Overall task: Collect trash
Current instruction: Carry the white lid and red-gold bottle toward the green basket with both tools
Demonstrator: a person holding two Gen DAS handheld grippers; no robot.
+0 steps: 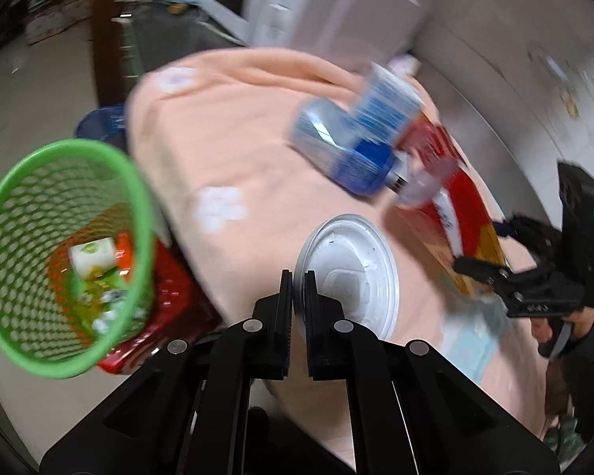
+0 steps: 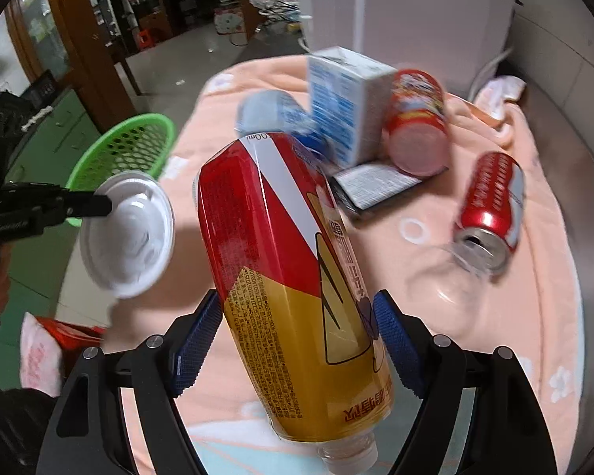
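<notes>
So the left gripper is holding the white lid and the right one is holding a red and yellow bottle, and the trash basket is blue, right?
Almost. The basket is green, not blue, as the left wrist view shows. The rest holds: the left gripper pinches the white lid, and the right gripper holds the red and yellow bottle.

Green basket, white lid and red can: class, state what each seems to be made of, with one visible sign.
Green basket: moulded plastic, going by its uniform colour and honeycomb holes.
White lid: thin plastic, apparently; glossy, with pressed rings.
Red can: probably aluminium; bare silver top with pull-tab opening.
</notes>
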